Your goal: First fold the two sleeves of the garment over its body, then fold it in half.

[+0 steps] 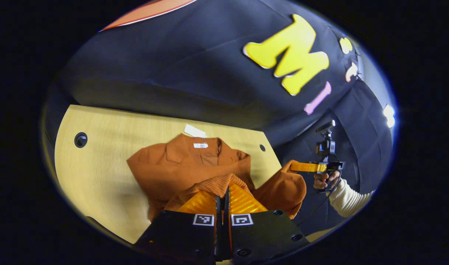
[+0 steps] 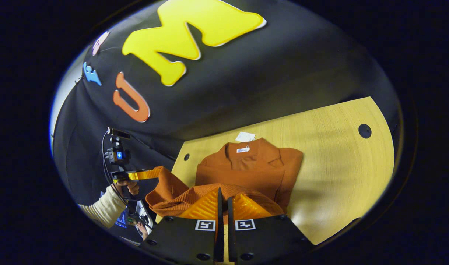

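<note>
Both grippers, left (image 1: 222, 201) and right (image 2: 222, 204), jaws pinched nearly closed on the ribbed hem, are lifting the rust-orange knit garment (image 2: 253, 165) off the pale wooden desk (image 2: 338, 162) toward its 12 o'clock collar, sleeves apparently folded, halving under way.

Booth as I see it: black cloth wall (image 1: 195, 73) across the upper frame of both views; pale wood table (image 2: 338, 154) below it, with round cable holes (image 2: 364, 131) near its corners; bright light (image 1: 389, 115) at far right.
</note>
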Demonstrator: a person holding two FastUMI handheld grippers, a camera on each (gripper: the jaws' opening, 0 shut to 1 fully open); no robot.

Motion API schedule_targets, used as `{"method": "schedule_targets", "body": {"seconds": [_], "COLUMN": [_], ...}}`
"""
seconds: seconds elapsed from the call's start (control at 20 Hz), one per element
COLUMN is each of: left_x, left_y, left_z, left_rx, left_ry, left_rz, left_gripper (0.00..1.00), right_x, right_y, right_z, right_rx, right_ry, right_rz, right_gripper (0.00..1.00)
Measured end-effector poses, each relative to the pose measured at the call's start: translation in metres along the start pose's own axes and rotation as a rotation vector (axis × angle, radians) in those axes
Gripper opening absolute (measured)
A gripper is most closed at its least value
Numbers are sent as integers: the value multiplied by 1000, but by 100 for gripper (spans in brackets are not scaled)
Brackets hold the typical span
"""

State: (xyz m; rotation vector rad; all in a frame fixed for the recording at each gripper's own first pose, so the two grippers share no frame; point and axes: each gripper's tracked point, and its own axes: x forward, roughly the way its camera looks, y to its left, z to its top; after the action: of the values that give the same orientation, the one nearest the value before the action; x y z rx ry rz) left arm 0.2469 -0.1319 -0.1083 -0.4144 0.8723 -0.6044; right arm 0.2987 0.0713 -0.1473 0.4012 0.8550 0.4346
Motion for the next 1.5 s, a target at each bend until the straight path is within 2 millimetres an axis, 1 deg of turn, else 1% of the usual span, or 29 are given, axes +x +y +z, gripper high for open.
{"method": "schedule_targets", "body": {"seconds": [0.05,0.1,0.15,0.25,0.35,0.4,0.45,0.5,0.55,0.6,0.65,0.7,0.8,0.85,0.95,1.05,1.15,1.2,1.25,1.35,1.4,1.45,1.5], "left_x": [9,19,34,56,69,71,71,67,62,56,48,54,44,44,47,45,47,45,43,41,41,40,36], "left_y": [11,27,53,93,117,126,131,132,131,126,127,134,135,137,143,144,144,147,148,148,150,151,152], "left_z": [8,13,20,28,34,33,33,34,37,38,41,45,60,61,56,57,53,52,51,51,52,58,62], "left_rx": [-25,-57,-104,-216,-385,-475,-575,-662,-732,-764,-772,-780,-834,-855,-899,-962,-1014,-1041,-1059,-1073,-1072,-1075,-1086], "left_ry": [-18,-41,-51,-81,-143,-176,-212,-250,-290,-319,-355,-382,-484,-524,-588,-648,-679,-691,-715,-747,-758,-777,-802], "left_rz": [-8,-7,3,12,-29,-42,-70,-105,-134,-159,-172,-166,-145,-125,-76,-82,-81,-81,-88,-83,-73,-69,-80], "left_gripper": [3,3,3,3,3,3,3,3,3,2,3,3,3,3,3,4,5,6,7,10,12,13,7], "right_x": [16,30,48,83,109,116,114,114,111,111,110,109,109,110,109,107,109,109,108,104,105,105,101], "right_y": [-11,-22,-38,-68,-95,-109,-117,-123,-132,-140,-141,-141,-141,-142,-149,-155,-151,-150,-150,-151,-148,-147,-145], "right_z": [10,19,30,43,48,48,49,51,52,51,53,50,49,49,50,48,46,48,46,51,51,52,53], "right_rx": [2,11,35,104,204,265,334,402,462,495,517,542,603,635,697,781,844,860,857,850,851,851,857], "right_ry": [-8,-15,-31,-49,-70,-82,-95,-114,-136,-153,-173,-184,-213,-228,-264,-278,-283,-292,-293,-297,-303,-305,-300], "right_rz": [-14,-22,-19,-33,-39,-41,-27,-4,1,2,11,21,50,64,84,82,80,90,84,81,84,79,85], "right_gripper": [5,5,5,5,5,5,5,5,5,5,5,4,5,5,5,5,5,6,8,8,10,10,12]}}
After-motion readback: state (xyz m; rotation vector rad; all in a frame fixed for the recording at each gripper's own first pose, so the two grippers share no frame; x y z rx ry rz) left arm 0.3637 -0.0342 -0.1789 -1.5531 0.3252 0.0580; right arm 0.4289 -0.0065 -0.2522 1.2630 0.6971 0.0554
